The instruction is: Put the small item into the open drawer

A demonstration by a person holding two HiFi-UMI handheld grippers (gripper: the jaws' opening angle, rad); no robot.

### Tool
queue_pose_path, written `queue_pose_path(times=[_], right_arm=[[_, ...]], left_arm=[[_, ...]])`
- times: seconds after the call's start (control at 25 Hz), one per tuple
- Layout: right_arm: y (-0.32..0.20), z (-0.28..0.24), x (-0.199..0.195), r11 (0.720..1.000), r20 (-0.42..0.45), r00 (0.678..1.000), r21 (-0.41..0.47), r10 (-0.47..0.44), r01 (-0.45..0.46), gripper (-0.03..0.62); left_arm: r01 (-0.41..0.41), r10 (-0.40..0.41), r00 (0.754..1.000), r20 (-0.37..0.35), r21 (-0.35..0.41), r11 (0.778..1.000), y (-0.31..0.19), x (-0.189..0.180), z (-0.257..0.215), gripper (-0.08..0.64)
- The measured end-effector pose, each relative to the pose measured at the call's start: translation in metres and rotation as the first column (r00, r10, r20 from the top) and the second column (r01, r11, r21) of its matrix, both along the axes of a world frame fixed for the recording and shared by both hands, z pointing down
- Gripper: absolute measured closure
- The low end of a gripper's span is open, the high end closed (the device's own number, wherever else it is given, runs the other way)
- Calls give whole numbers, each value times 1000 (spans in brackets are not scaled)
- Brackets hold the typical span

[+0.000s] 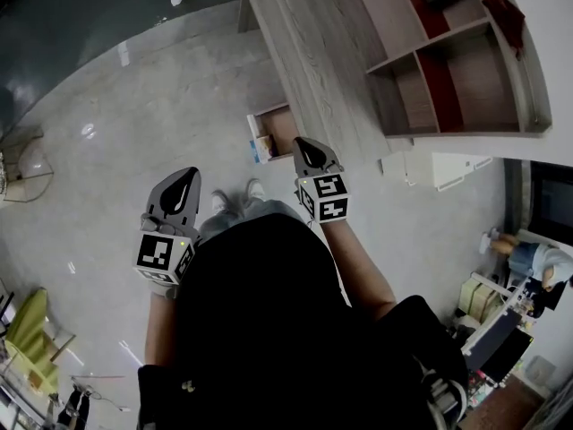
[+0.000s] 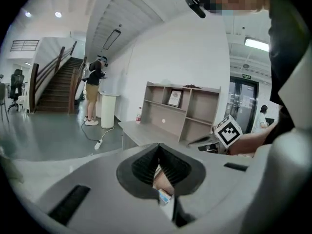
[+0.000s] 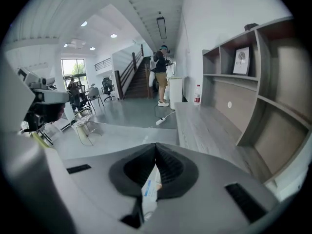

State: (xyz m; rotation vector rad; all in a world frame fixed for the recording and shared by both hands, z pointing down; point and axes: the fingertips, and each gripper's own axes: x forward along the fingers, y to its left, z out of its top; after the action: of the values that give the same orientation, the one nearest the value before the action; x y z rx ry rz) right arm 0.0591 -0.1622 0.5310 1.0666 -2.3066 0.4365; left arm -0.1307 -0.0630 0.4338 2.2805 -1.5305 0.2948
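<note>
Both jaws shut; small item inside open drawer, apart from jaws.

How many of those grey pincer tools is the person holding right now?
2: the left gripper over the floor, the right gripper near the open drawer. None seem hidden.

The person's dark torso is hiding the legs down to the shoes. The right claw is overlapping the right edge of the open drawer — the small item inside is showing too small to identify. The counter is running off the picture's top.
</note>
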Motion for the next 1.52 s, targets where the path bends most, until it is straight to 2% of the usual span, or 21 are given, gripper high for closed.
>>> queue_pose_path(times=[0.24,0.56,1.04,1.52], right_arm=[[7,-59,9,990,35,999,139,4,-9,580],[24,-111,31,968,121,992,242,38,-67,580],[54,-145,50,948,146,989,310,24,-69,580],[55,-146,49,942,135,990,328,33,-76,580]], left_arm=[[-55,56,998,-19,57,997,-13,8,-12,557],[-98,103,994,-37,106,990,-18,21,-24,557],[-170,179,982,-51,143,975,-22,46,-37,557],[-183,193,980,-55,152,971,-26,49,-40,557]])
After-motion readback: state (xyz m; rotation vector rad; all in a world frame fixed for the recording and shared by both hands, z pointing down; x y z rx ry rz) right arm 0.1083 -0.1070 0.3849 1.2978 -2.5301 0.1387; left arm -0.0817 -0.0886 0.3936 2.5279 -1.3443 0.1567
